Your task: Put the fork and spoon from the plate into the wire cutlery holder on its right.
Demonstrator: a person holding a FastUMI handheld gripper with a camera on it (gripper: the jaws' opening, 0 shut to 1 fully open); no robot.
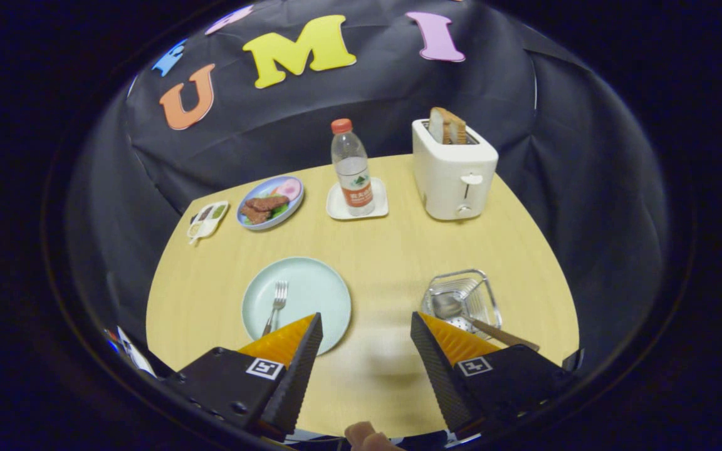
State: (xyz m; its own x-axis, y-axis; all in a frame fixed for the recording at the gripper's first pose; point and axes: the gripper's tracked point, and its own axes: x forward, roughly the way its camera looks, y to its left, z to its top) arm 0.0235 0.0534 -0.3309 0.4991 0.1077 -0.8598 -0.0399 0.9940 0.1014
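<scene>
The jaws point(366, 326) hang spread and empty above the worktop point(386, 250). The fork point(276, 305) lies on the plate point(311, 291), its handle end hidden behind the left finger. The spoon point(461, 313) already lies tilted in the wire holder point(461, 297), handle jutting out.

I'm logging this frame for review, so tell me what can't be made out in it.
- Fork on the plate: handle end hidden behind one finger of the open, empty gripper.
- Spoon in the wire holder: handle end hidden behind the other finger.
- Small tray beside the food plate: contents too small to identify.
- Bottle label: too small.
</scene>
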